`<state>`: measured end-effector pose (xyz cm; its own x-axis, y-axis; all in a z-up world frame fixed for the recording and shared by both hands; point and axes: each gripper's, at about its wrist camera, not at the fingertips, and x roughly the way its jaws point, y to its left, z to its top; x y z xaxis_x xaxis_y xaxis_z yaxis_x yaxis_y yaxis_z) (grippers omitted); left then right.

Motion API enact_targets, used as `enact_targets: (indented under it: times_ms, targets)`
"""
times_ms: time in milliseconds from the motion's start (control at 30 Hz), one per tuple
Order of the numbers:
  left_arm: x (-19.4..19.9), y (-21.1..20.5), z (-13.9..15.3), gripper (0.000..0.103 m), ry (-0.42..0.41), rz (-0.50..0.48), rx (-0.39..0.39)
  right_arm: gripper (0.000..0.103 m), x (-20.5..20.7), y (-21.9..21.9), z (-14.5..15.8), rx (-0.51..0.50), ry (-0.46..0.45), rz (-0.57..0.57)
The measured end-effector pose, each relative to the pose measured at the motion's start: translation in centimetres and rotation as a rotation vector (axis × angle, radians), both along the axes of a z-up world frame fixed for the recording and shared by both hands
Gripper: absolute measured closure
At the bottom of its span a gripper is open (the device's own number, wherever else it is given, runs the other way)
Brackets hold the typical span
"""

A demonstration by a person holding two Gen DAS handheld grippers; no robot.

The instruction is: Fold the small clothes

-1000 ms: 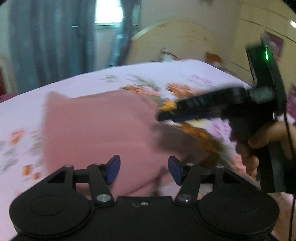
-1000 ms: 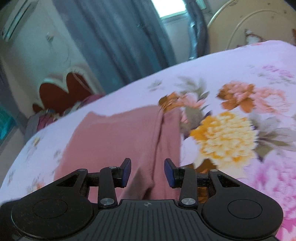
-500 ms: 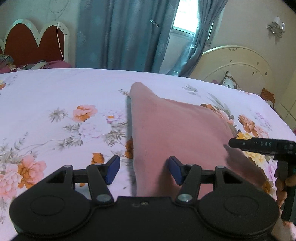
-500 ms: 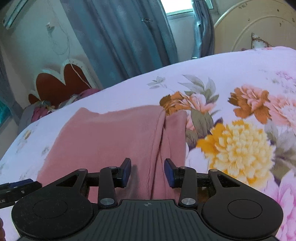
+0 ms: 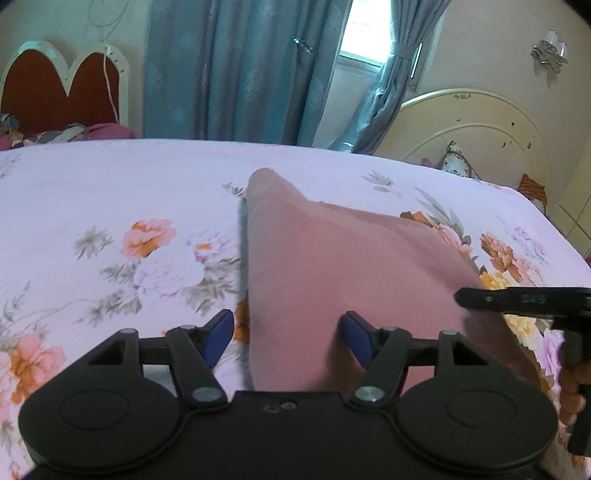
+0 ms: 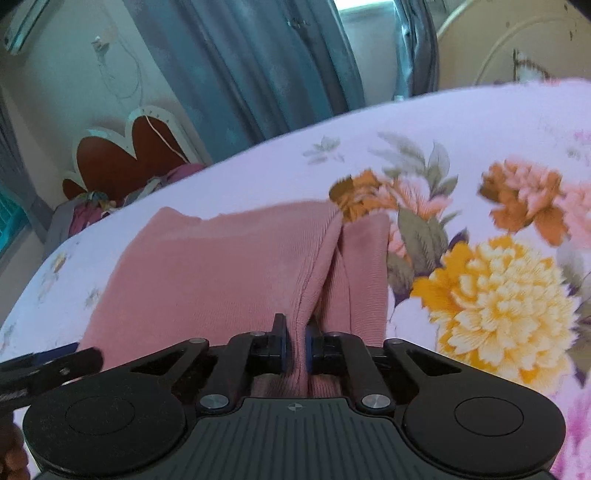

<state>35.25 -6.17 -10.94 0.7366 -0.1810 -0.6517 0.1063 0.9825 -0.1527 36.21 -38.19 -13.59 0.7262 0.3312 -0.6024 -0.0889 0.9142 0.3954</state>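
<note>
Pink knit garment [image 6: 221,273] — soft, limp: your right gripper [image 6: 295,347] has just closed, pinching its near fold; left gripper [image 5: 286,332], just widened, straddles the near hem — take it there.

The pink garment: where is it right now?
The pink garment lies on the floral bedsheet, its near right fold pinched in the right gripper.

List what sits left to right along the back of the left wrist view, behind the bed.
Red scalloped headboard → teal curtains → window → cream arched headboard → wall lamp.
</note>
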Motion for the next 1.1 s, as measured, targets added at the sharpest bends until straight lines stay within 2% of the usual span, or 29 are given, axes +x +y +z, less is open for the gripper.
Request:
enact_targets:
  times_ms: [100, 167, 200, 267, 367, 500, 567, 633, 667, 700, 733, 767, 833, 867, 967, 1100]
  targets:
    - [0.1, -0.5, 0.1, 0.038, -0.004, -0.024, -0.017, 0.096, -1.6, -0.9, 1.3, -0.031, -0.032, -0.023]
    - [0.0, -1.1, -0.1, 0.031, -0.003, -0.044, -0.018, 0.096, -2.0, -1.3, 0.8, -0.072, -0.017, -0.042]
    - [-0.1, -1.4, -0.4, 0.031, 0.001, -0.052, -0.015, 0.095, -1.7, -1.3, 0.0, -0.093, 0.003, -0.039]
    - [0.1, -1.8, -1.2, 0.031, 0.018, -0.055, -0.001, 0.095, -1.1, -1.4, -1.3, -0.077, 0.024, -0.03]
    - [0.3, -1.7, -1.6, 0.029, 0.031, -0.043, -0.013, 0.093, -1.4, -1.9, -0.4, -0.051, 0.014, -0.063]
    - [0.2, -1.8, -1.7, 0.029, 0.046, -0.056, -0.032, 0.092, -4.4, -2.7, 1.2, -0.008, 0.019, -0.059]
    - [0.2, -1.9, -2.0, 0.029, 0.054, -0.062, -0.037, 0.091, -6.1, -2.4, 1.4, -0.021, 0.031, -0.039]
    - [0.0, -1.9, -2.2, 0.029, 0.058, -0.062, -0.042, 0.083, -7.8, -2.1, 1.2, -0.011, 0.05, -0.031]
    - [0.0, -1.8, -2.2, 0.029, 0.065, -0.06, -0.048, 0.066, -8.3, -1.8, 1.0, -0.008, 0.061, -0.03]
    - [0.0, -1.8, -2.2, 0.029, 0.07, -0.06, -0.052, 0.055, -8.9, -1.5, 0.9, -0.011, 0.063, -0.032]
    - [-0.1, -1.7, -2.2, 0.029, 0.074, -0.062, -0.052, 0.055, -9.5, -1.3, 0.8, -0.016, 0.061, -0.029]
    - [-0.3, -1.7, -2.2, 0.029, 0.075, -0.065, -0.05, 0.056, -10.0, -1.1, 0.6, -0.027, 0.063, -0.024]
    - [-0.6, -1.7, -2.3, 0.029, 0.079, -0.066, -0.047, 0.088, -10.4, -0.8, 0.1, -0.045, 0.07, -0.027]
    - [-0.8, -1.7, -2.3, 0.029, 0.082, -0.066, -0.049, 0.095, -10.5, -0.8, -0.2, -0.037, 0.084, -0.03]
    - [-1.2, -1.8, -2.5, 0.029, 0.091, -0.062, -0.056, 0.095, -10.6, -0.9, -0.4, -0.041, 0.099, -0.032]
    - [-1.5, -1.8, -2.6, 0.029, 0.119, -0.058, -0.082, 0.1, -10.9, -1.2, -1.0, -0.166, 0.108, -0.084]
